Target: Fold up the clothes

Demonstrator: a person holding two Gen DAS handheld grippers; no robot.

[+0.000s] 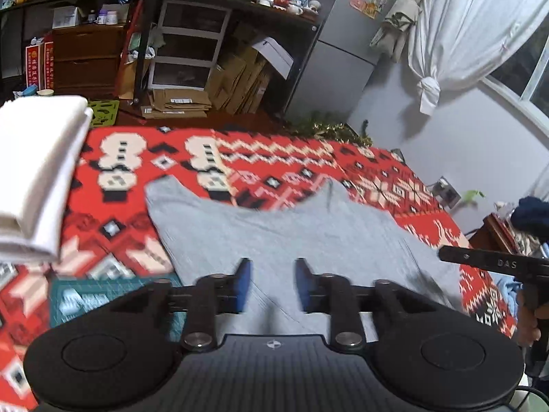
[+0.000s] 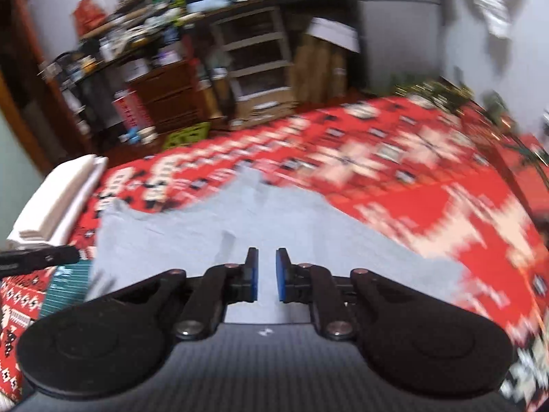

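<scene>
A grey garment (image 1: 274, 233) lies spread flat on the red patterned blanket (image 1: 240, 158). My left gripper (image 1: 272, 276) hovers over its near part, open, with nothing between the blue pads. In the right wrist view the same grey garment (image 2: 212, 219) fills the middle, and my right gripper (image 2: 267, 271) hangs above it, open with a narrow empty gap. The right gripper's black finger (image 1: 494, 262) pokes in at the right edge of the left view, held by a hand (image 1: 528, 316). The left gripper's tip (image 2: 37, 257) shows at the left edge of the right view.
A folded white stack (image 1: 37, 178) sits at the blanket's left edge. A teal cutting mat (image 1: 113, 295) lies under the garment's near left corner. Shelves, a drawer unit (image 1: 185, 48) and cardboard boxes (image 1: 236, 79) stand beyond the bed; a fridge (image 1: 343, 34) and white curtain (image 1: 456, 24) are right.
</scene>
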